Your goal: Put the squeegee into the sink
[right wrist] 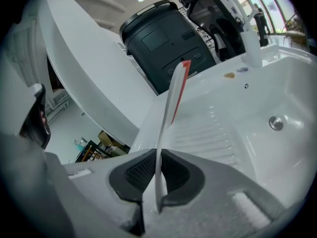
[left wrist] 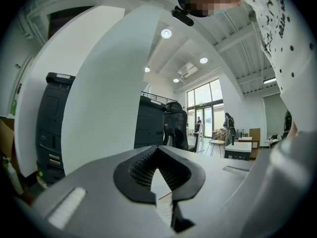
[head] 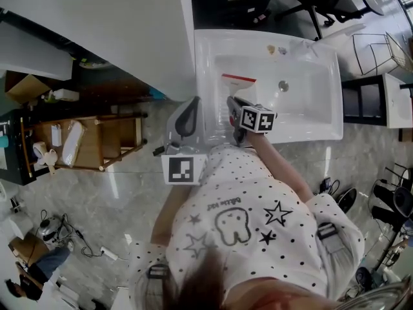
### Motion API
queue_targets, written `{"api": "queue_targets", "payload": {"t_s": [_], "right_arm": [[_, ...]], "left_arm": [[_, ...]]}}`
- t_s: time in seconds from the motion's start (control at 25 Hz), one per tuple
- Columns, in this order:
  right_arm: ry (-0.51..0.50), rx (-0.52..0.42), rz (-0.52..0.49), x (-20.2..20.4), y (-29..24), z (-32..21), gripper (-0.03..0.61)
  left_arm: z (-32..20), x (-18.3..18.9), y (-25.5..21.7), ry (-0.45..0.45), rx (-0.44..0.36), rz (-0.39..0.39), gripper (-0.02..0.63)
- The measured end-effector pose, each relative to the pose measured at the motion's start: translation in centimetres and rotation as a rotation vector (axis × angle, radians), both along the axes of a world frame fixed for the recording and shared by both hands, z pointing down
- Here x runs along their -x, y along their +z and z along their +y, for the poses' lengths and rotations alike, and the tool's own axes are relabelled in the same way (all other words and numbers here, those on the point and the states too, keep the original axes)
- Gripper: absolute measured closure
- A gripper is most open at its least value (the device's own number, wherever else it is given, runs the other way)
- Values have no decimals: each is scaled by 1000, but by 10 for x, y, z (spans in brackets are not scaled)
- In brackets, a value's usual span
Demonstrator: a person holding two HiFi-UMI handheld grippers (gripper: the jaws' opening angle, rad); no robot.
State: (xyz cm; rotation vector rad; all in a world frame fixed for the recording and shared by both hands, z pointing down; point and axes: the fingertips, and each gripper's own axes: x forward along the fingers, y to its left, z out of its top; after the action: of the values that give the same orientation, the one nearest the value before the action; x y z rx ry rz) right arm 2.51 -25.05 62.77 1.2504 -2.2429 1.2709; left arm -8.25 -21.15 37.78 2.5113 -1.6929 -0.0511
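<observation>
1. Now we pinch the squeegee in our right gripper — thin white blade edge-on between the pads.
2. It hangs over the sink's ribbed side, red edge farthest from us.
3. Our left gripper — pressed together, empty — waits beside the sink.

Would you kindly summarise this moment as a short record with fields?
squeegee: white, red-edged, held over the basin
right gripper: shut on the squeegee, angled down into the sink
left gripper: shut, nothing in it, by the sink's left edge
drain: uncovered, to the right of the squeegee
task status: squeegee not yet released
</observation>
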Motion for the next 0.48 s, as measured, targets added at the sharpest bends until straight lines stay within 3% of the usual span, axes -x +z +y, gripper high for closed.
{"api": "queue_targets", "payload": {"t_s": [0.48], "right_arm": [[6,49,11,-1,22,-4,555]], "left_arm": [[-6,-4,1,6,-2,-16,624]]}}
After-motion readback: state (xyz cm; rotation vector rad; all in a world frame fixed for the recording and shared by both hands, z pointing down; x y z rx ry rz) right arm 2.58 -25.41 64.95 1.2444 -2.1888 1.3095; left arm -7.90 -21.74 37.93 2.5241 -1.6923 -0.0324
